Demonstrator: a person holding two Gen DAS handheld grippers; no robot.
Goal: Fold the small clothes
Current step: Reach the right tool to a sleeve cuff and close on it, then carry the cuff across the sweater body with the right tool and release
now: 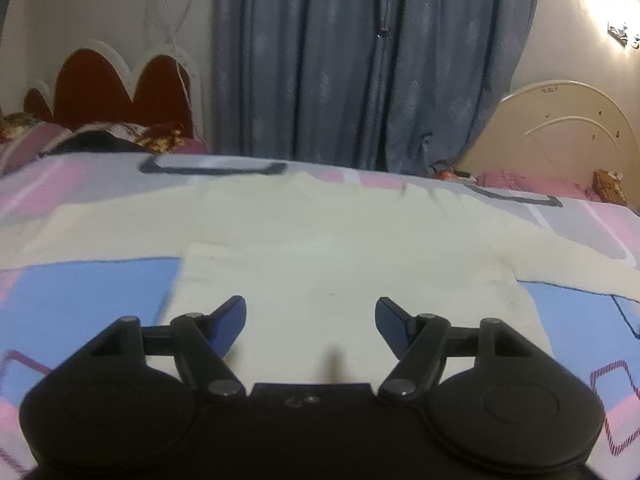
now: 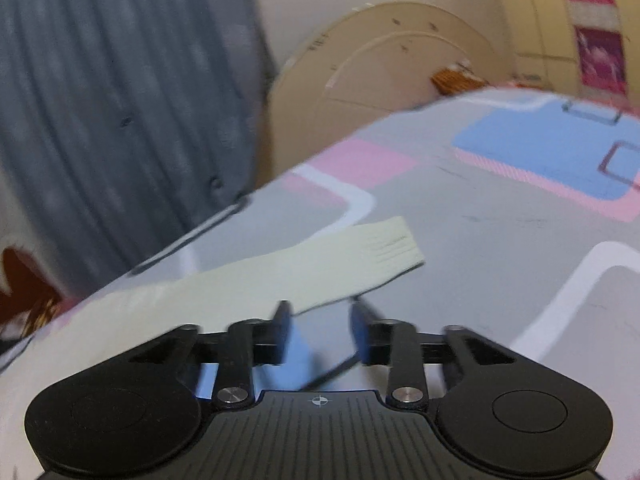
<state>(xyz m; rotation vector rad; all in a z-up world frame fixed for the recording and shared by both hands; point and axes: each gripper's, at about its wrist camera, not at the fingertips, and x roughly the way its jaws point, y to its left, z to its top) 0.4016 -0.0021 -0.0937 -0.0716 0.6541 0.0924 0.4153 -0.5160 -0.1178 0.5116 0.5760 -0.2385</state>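
Evidently early in the fold: a cream knit sweater [image 1: 320, 240] lies flat, sleeves spread, on the bed's [image 1: 80, 300] patterned pink-blue-grey cover. Left tongs [image 1: 311, 320] released, poised over the near hem; right tongs [image 2: 320, 316] released beside the ribbed-cuff sleeve [image 2: 320, 264], grasping nothing. Next, probably: pinch the sleeve, fold inward.

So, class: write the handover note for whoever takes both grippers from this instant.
Left gripper: open, empty, over the lower body of the cream sweater.
Right gripper: open, empty, just short of the right sleeve.
The sweater lies spread on the patterned bedsheet, sleeves out to both sides.
Done: garment laid out; no fold visible.
Left: probably fold in the sleeves, then the body.
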